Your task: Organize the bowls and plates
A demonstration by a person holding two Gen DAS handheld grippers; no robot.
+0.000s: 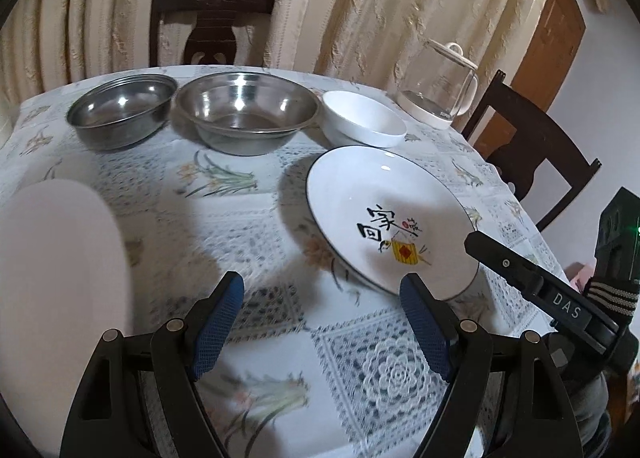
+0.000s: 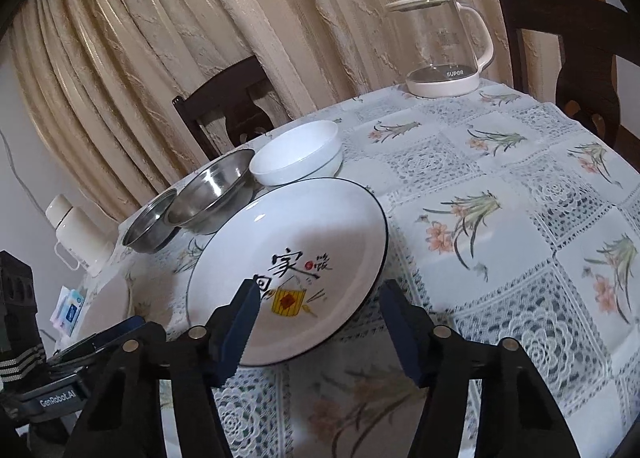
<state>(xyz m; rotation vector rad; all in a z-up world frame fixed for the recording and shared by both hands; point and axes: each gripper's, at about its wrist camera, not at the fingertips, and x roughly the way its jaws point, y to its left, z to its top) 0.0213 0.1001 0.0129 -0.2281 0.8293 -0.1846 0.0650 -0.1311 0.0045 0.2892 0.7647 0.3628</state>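
Right gripper [image 2: 316,322] agape astride printed plate [image 2: 296,242] rim, unclamped; left gripper [image 1: 322,322] agape, empty. Advise seating rim deep before closing.

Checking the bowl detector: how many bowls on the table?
3, in a row at the far side: small steel bowl leftmost, large steel bowl in the middle, white bowl rightmost, behind the printed plate. None seem hidden.

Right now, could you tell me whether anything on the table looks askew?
The plate seems tilted rather than flat: a broad shadow lies beneath its left side, with the right gripper straddling its rim. Nothing looks spilled or broken.
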